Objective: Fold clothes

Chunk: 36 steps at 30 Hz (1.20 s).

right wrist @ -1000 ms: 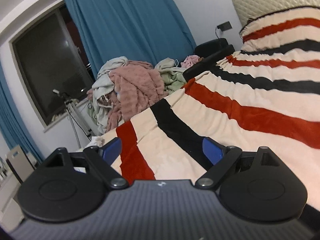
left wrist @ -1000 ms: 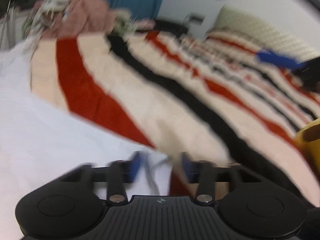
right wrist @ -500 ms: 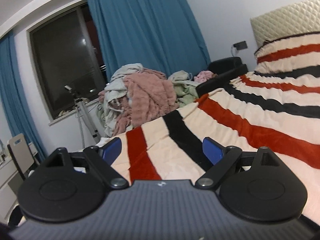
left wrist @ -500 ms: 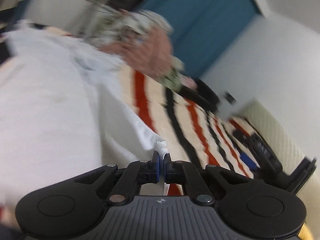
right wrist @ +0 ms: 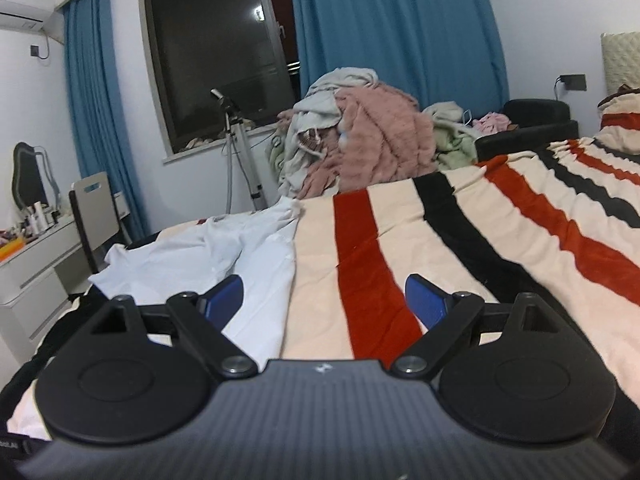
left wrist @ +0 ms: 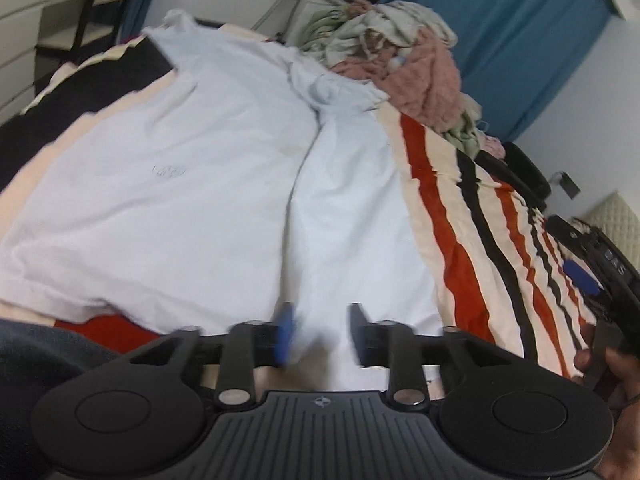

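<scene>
Both grippers are open and hold nothing: left gripper (left wrist: 320,334) above the shirt (left wrist: 168,184), right gripper (right wrist: 324,300) beside it. One side panel lies folded over on the bed (right wrist: 500,240), so I judge the other side needs a grip next.

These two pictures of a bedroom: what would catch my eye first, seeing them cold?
Probably the pale white T-shirt, spread on the bed with its right side folded over. Under it lies a cream blanket with bold red and black stripes. Behind, against blue curtains, sits a heap of pink and grey-green laundry; both open black tools are at the bottom edges.
</scene>
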Available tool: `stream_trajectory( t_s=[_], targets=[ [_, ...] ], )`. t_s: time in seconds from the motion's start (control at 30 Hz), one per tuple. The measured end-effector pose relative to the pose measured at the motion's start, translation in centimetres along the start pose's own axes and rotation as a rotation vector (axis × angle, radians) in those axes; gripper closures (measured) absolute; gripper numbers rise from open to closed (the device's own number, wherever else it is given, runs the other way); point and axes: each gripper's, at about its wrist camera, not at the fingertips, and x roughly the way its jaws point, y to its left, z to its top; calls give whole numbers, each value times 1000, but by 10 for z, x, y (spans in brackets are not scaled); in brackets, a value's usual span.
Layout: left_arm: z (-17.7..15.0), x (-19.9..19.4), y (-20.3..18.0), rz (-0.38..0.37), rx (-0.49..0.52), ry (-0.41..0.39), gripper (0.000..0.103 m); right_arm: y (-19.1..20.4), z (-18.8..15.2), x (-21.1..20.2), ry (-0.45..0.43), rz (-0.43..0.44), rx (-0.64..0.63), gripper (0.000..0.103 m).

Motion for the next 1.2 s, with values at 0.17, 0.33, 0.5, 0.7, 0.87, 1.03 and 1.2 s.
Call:
stream_trajectory(
  t_s=[0.17, 0.33, 0.5, 0.7, 0.87, 1.03, 1.2],
  targets=[
    [-5, -11, -7, -10, 59, -16, 46, 3, -3, 3, 29, 19, -7, 14],
    [-9, -27, -18, 18, 158, -60, 18, 9, -7, 3, 43, 86, -18, 14],
    [-2, -47, -33, 57, 241, -121, 6, 15, -8, -1, 22, 136, -31, 15],
    [9, -72, -52, 99, 337, -198, 2, 26, -7, -10, 6, 140, -72, 15],
    [39, -64, -46, 92, 315, -230, 0, 39, 15, -19, 63, 107, -36, 15],
    [70, -51, -38, 84, 287, -254, 0, 48, 59, -26, 81, 152, 58, 14],
    [102, -38, -30, 76, 258, -278, 0, 75, 87, 5, 116, 252, 44, 14]
  ],
)
